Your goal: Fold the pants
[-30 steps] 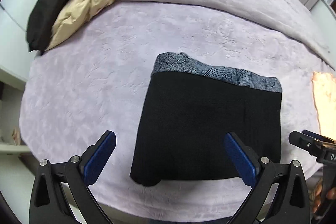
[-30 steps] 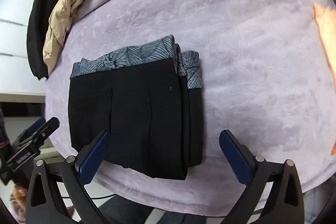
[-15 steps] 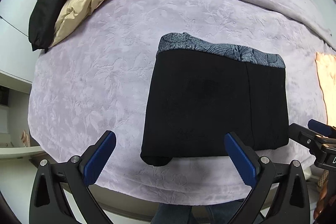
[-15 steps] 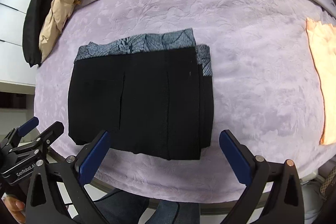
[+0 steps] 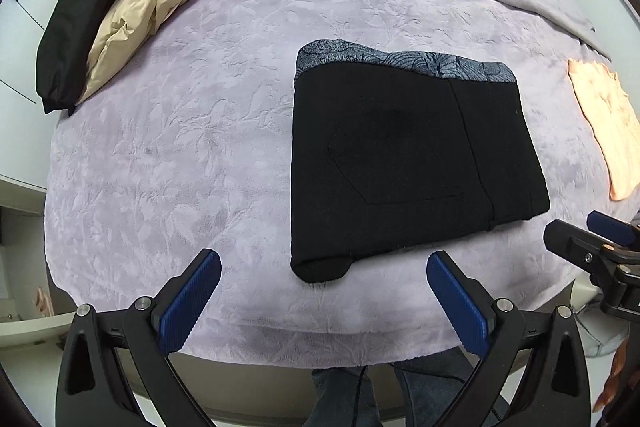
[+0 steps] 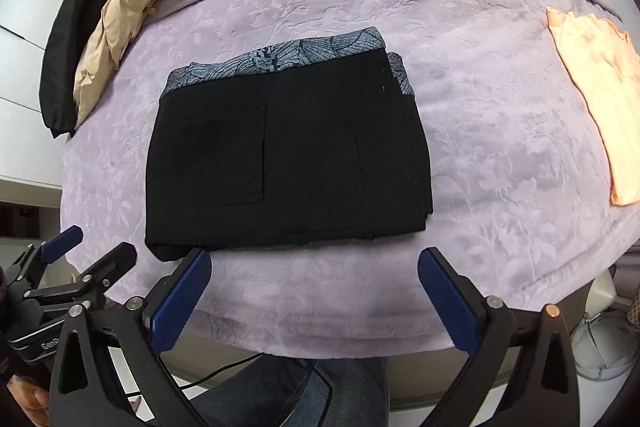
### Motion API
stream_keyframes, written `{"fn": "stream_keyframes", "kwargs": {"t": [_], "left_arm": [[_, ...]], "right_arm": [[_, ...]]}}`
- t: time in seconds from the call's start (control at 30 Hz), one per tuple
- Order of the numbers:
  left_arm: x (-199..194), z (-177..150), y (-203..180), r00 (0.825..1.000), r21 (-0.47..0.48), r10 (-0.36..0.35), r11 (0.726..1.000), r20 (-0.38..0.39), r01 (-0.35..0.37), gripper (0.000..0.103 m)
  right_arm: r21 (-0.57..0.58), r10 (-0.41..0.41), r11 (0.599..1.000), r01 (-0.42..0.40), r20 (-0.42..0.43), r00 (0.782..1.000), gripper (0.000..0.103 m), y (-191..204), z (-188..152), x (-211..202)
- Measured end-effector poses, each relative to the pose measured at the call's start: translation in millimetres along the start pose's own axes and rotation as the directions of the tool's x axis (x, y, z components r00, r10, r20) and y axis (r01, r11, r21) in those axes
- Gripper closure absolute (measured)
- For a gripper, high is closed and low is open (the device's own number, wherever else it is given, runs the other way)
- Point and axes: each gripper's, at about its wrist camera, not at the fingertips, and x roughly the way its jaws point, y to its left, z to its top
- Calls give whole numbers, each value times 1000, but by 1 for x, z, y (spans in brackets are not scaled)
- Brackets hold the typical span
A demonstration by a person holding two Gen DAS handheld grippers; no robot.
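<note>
Pants (image 5: pixel 408 163) lie folded into a flat black block on the bed (image 5: pixel 180 167), at 12 o'clock from my right gripper (image 6: pixel 314 301). Both jaws wide apart and empty, left gripper (image 5: pixel 324 301) too, held off the near edge since the fold looks done.

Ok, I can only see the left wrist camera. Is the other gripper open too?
Observer: Yes. In the right wrist view the right gripper is wide open and holding nothing.
Child: Is the far right side of the pants neat?
Observer: Mostly. The pants show stacked layers along that edge, and a second strip of patterned waistband sticks out past the top layer.
</note>
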Motion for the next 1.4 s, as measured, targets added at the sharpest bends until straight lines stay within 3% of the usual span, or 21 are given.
{"fn": "stream_keyframes", "kwargs": {"t": [0.37,0.73,1.07,1.4], "left_arm": [[-19,-17,10,999,-11,18,1000,44,-17,0],[-20,-22,-15,997,-52,72,996,28,-71,0],[-24,-18,-44,995,-34,99,995,28,-98,0],[-19,-15,-49,995,-30,101,994,12,-100,0]], "right_arm": [[-49,-119,992,120,10,993,0,21,-11,-11],[-147,-140,979,145,43,989,0,10,-5,-22],[-146,-113,982,116,32,993,0,-14,-2,-24],[-136,-110,984,111,16,994,0,-20,1,-18]]}}
